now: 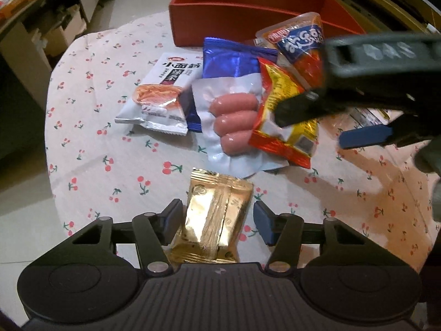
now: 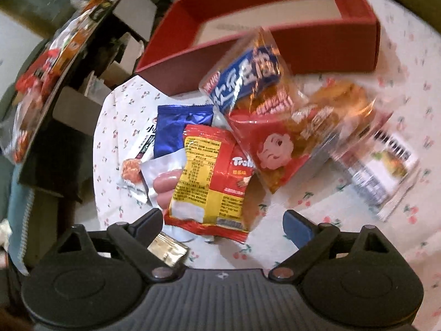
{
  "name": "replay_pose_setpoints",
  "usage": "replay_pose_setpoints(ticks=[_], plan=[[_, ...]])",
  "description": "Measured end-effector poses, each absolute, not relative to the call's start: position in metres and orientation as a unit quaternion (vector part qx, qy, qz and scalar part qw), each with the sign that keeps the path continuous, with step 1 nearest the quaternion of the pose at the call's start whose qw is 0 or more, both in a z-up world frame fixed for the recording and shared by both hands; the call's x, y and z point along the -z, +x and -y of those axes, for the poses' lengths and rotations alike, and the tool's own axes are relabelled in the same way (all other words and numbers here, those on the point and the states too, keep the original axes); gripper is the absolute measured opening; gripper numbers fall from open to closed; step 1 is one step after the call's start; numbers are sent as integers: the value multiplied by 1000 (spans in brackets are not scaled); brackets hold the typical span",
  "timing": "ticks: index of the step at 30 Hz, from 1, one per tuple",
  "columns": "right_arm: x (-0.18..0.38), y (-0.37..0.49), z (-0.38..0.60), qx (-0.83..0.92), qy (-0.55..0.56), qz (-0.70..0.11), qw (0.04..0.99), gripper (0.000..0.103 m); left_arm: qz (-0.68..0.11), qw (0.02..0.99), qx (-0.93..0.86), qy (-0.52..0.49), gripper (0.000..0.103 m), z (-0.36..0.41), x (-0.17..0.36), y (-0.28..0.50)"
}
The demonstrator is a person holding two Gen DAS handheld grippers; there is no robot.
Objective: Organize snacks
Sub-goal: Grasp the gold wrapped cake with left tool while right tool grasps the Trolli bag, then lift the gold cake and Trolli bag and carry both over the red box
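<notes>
A pile of snack packets lies on the cherry-print tablecloth before a red box point(image 1: 248, 13), which also shows in the right wrist view point(image 2: 317, 47). My left gripper point(image 1: 217, 220) is open, its fingers on either side of a gold packet point(image 1: 215, 220). My right gripper point(image 2: 222, 224) is open just above the red-and-yellow packet point(image 2: 212, 182), and it shows in the left wrist view point(image 1: 317, 129) over that packet point(image 1: 281, 127). A sausage pack point(image 1: 234, 121), a white noodle packet point(image 1: 157, 96) and an orange-and-blue packet point(image 1: 300, 49) lie around it.
A red packet with a cartoon face point(image 2: 278, 149) and a clear packet with a barcode point(image 2: 377, 171) lie to the right. The table edge drops off at the left point(image 1: 52, 143). Shelves with boxes point(image 1: 33, 13) stand beyond it.
</notes>
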State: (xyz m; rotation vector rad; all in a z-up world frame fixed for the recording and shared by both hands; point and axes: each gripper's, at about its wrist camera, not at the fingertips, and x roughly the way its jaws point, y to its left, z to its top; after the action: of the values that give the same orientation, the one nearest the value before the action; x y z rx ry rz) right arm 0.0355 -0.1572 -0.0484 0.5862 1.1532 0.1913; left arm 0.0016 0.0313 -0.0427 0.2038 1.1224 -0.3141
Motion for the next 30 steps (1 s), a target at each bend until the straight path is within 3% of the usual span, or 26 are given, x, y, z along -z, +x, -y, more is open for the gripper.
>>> replay_pose_setpoints(ticks=[7,9,13,14,17,25,30], plan=[[54,48,140,-84,265,-529,802,99,-529,830,141,104,80,-26,45,-2],[54,50,140,-81,261,-523,808,95,-529,831,139,101,81,-26,45,-1],[53,47,139,-95,238,-518,816,66,-528,833,119,115,86,-27,46,0],[53,45,138,-102,226,-519,818,63,-529,832,117,115,86,-28,46,0],[50,39,132,-123,177,-516,829,61,-532,831,123,106,82,-32,45,0],[33,8,144,-130,122,-503,846,59,-534,830,135,90,54,-32,40,-1],[24,-11,156,-134,121,-496,849,59,-534,829,132,98,47,-27,39,-1]])
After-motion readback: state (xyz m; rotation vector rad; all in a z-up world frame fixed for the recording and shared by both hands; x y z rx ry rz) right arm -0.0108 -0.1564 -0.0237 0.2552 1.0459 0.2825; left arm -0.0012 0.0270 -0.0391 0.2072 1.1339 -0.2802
